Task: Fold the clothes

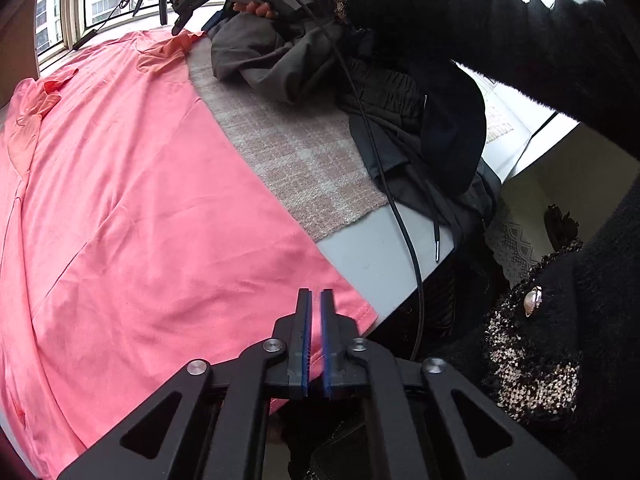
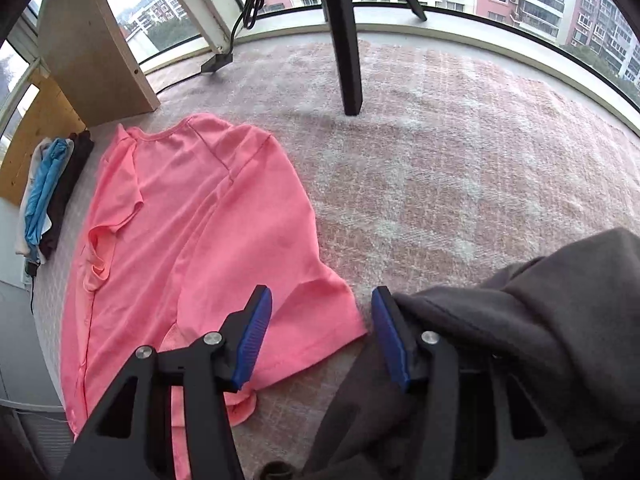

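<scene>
A coral pink T-shirt (image 1: 132,208) lies spread flat on the table; it also shows in the right wrist view (image 2: 192,232). My left gripper (image 1: 315,298) is nearly shut, its blue pads pinching the shirt's near hem. My right gripper (image 2: 320,312) is open and empty above the shirt's far corner; in the left wrist view it (image 1: 188,16) hovers at the shirt's far end by the sleeve. A grey garment (image 2: 520,320) lies bunched against its right finger.
A pink-white checked cloth (image 2: 460,152) covers the table (image 1: 372,256). A pile of grey and black clothes (image 1: 360,92) sits at its right. Folded clothes (image 2: 52,188) lie stacked at the far left by a wooden board (image 2: 84,44). A tripod leg (image 2: 344,36) stands ahead. A black cable (image 1: 404,216) hangs across.
</scene>
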Tool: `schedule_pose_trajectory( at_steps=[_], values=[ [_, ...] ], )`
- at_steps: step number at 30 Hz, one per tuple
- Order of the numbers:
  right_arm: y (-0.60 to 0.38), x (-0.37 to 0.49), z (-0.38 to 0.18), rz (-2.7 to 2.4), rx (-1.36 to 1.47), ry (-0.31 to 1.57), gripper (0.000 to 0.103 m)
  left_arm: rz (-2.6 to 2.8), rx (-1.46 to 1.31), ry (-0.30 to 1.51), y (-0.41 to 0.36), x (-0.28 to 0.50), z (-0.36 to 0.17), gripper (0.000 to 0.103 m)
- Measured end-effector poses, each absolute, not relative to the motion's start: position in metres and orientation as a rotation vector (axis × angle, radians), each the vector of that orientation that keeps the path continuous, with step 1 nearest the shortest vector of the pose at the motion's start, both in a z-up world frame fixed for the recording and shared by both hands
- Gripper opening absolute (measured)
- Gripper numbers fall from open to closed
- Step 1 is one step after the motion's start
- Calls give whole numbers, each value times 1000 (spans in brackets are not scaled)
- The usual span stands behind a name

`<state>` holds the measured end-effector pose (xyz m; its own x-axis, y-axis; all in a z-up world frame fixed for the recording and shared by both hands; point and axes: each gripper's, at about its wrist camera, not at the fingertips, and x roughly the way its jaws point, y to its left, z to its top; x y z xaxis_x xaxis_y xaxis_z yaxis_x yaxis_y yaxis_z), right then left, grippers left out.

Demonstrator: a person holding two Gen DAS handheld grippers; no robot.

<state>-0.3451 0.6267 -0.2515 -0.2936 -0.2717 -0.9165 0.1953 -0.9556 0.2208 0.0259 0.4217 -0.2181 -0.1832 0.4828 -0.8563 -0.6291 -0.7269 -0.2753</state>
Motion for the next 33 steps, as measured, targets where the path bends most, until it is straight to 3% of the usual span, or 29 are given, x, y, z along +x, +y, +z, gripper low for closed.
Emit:
schedule_pose_trajectory(
  at_steps=[1,2,7,12,13,14,16,18,21,33],
  values=[
    [622,-343,-252,-2309,1665,-46,59,1973,-1347,201,424,28,-219,37],
    [616,-340,-253,-2319,1657,5,59,1975,-1340,224,427,30,-219,49],
    [607,-334,-253,-2365,1628,134,57,1976,-1323,390,446,40,-232,50],
    [606,-330,-253,-2407,1621,218,40,1974,-1204,564,464,59,-238,50],
    [606,-330,-252,-2409,1617,223,38,1979,-1182,580,465,61,-239,42],
    [605,-329,-252,-2413,1613,231,33,1987,-1178,573,464,60,-238,25],
    [604,-327,-252,-2412,1599,243,23,1997,-1204,530,460,54,-237,2],
    [601,-325,-251,-2408,1585,259,5,1986,-1259,437,451,45,-237,2],
    [598,-323,-249,-2409,1566,260,5,1991,-1274,313,438,43,-229,2],
    [598,-333,-194,-2460,1426,-158,4,2190,-1247,-210,344,33,-192,2]
  ],
)
